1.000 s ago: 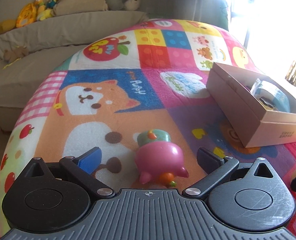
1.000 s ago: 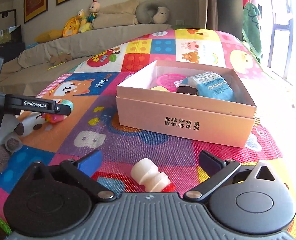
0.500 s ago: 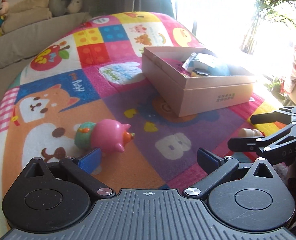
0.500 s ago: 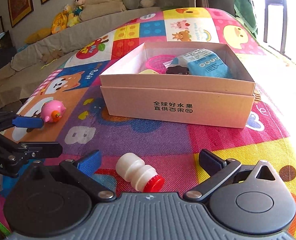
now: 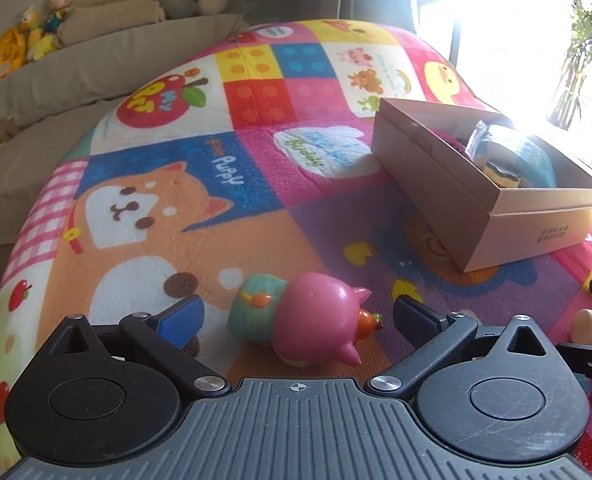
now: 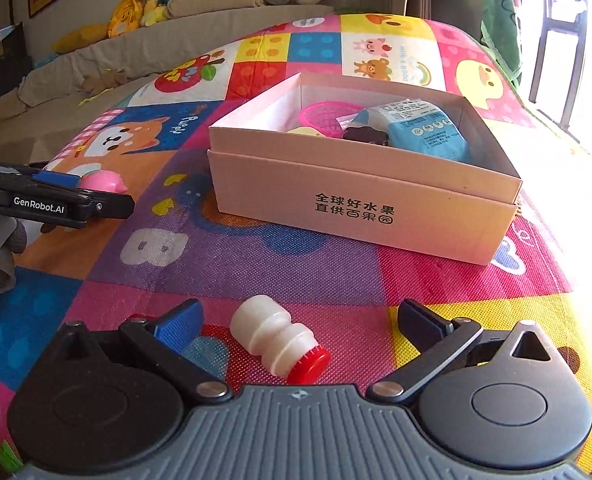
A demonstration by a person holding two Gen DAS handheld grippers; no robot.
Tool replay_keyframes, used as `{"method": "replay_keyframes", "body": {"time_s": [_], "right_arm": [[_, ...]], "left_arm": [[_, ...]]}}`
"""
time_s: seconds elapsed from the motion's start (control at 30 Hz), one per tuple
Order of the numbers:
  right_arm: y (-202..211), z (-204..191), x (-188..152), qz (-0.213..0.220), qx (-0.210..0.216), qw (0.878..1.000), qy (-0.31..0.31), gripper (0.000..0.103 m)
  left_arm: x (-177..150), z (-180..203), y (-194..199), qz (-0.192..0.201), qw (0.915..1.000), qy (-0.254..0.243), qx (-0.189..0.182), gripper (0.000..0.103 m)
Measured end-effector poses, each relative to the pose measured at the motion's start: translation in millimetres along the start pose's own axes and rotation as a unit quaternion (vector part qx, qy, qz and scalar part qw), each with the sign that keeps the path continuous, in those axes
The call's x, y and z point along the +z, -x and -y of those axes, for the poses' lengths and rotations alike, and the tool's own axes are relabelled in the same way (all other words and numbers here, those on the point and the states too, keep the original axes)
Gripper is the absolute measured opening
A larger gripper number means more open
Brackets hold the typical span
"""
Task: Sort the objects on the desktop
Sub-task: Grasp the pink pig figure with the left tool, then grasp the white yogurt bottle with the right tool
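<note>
The pig (image 5: 316, 328) lies on its side on the mat (image 5: 256, 184), between the spread fingers of the left gripper (image 5: 298, 316) and touching neither. Its long axis runs across the view, slightly slanted: the teal hat points left and a little away, the pink head and orange snout point right, toward the black finger. It is a glossy pink toy with pointed ears, a teal ribbed hat with a small orange carrot on it, and an orange and green bit at the snout.

The bottle (image 6: 278, 344) also lies on its side on the mat, between the wide-open fingers of the right gripper (image 6: 300, 320), clear of both. Its long axis is diagonal: the white ribbed base points away and left, the red cap points toward the camera and right.

Beyond both stands the open box (image 6: 360, 216), printed with black characters on its front wall. Inside are a blue and white packet (image 6: 424, 132), a pink basket (image 6: 324, 114), a dark item and something yellow, partly hidden by the wall.

A sofa (image 5: 96, 68) with plush toys (image 5: 24, 48) runs behind the mat.
</note>
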State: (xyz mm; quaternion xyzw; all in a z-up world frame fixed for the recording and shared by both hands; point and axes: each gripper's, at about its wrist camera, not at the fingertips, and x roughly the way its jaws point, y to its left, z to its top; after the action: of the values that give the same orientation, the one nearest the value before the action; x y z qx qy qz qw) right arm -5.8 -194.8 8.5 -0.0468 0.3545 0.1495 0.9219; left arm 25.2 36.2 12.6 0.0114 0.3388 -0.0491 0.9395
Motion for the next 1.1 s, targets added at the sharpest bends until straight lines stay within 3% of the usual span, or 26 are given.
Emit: {"method": "replay_keyframes", "body": {"time_s": [0.03,0.13,0.23,0.53,0.63,0.77,0.93,1.0,1.1], "right_arm": [[0,0,0,0.0,0.0,1.0,0.0,0.103],[0,0,0,0.0,0.0,1.0,0.0,0.103],[0,0,0,0.0,-0.001,1.0,0.001,0.103],[22,9,-14,-0.011,-0.021,1.0,0.012,0.103],[30,21,-17,-0.011,-0.062,0.998,0.007,0.103],[36,31,-18,-0.007,-0.127,0.992,0.005,0.103],[49,27,-15,0.015,-0.045,0.999,-0.004,0.103],[46,17,-14,0.019,-0.032,0.999,0.013,0.102],[35,7,-11,0.002,-0.012,0.999,0.032,0.083]], "left_arm": [[0,1,0,0.0,1.0,0.0,0.0,0.101],[-1,2,1,-0.007,1.0,0.0,-0.001,0.081],[-3,3,6,-0.008,0.9999,0.006,-0.003,0.079],[-33,28,44,-0.014,0.9985,-0.023,-0.048,0.083],[-38,34,48,-0.012,0.998,-0.034,-0.052,0.092],[-38,38,51,-0.006,0.9975,-0.039,-0.059,0.095],[-38,39,53,-0.005,0.9969,-0.045,-0.064,0.096],[-38,40,53,-0.007,0.9969,-0.046,-0.063,0.096],[-38,39,54,-0.008,0.9967,-0.047,-0.065,0.096]]}}
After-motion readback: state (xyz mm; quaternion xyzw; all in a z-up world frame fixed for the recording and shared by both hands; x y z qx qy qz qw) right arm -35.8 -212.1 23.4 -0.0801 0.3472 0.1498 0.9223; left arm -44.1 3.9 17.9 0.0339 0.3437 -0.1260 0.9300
